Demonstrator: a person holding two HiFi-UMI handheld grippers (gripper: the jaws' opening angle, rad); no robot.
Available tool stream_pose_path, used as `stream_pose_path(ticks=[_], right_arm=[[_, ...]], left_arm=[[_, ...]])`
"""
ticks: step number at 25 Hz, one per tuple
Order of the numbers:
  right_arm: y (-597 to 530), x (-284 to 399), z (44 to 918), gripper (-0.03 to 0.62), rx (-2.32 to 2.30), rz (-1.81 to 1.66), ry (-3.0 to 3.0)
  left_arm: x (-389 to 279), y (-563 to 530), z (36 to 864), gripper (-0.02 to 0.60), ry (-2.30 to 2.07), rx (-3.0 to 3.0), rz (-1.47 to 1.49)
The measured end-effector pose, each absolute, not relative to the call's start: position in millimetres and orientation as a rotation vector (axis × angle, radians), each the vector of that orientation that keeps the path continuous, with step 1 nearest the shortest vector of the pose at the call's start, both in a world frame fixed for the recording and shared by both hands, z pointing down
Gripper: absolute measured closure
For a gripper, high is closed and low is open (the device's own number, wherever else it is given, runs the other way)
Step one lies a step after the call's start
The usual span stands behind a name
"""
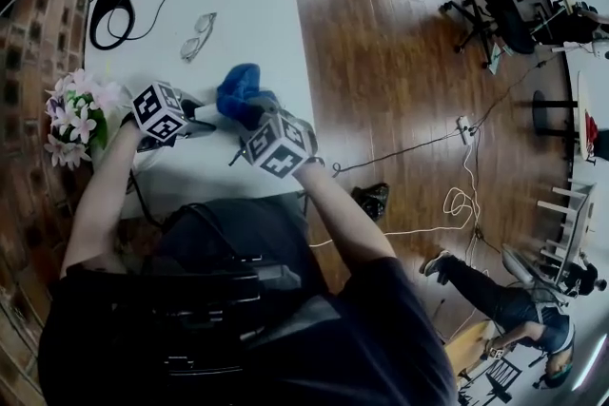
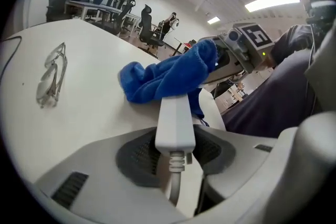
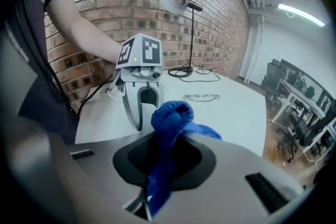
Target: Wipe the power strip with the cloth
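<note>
light: bright ceiling strips | edges: fisheye-warped, dark corners | floor glare

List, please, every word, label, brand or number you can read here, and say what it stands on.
None can be read.
Marker cubes: only black-and-white square patterns, no letters.
Power strip and cloth: no print shows.
Far office: too small to tell.
</note>
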State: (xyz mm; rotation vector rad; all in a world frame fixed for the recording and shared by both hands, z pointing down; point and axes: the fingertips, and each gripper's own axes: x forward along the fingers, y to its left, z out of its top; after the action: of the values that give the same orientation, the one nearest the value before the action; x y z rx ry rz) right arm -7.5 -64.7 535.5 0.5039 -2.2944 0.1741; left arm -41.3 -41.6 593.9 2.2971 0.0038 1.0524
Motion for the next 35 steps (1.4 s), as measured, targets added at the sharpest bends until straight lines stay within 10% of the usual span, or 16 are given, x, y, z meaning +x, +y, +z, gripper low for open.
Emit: stream_pose_path(ticks=[7, 9, 35], right_arm=[[-78.7, -8.7, 542.7, 0.546, 0.560, 0.242, -2.284], [-78.2, -6.6, 556.1, 0.546, 0.559, 0.255, -2.250], [-100.6, -3.9, 562.1, 0.548, 0.668, 0.659, -2.279]], left_arm=[[-46.1, -55.8, 595.6, 0.369, -0.173, 2.382, 1.153], [-51.9, -69.5, 589.1, 0.261, -0.290, 2.464, 1.197], [-60.1, -70.3, 593.2, 0.288, -0.861, 2.539, 1.422]])
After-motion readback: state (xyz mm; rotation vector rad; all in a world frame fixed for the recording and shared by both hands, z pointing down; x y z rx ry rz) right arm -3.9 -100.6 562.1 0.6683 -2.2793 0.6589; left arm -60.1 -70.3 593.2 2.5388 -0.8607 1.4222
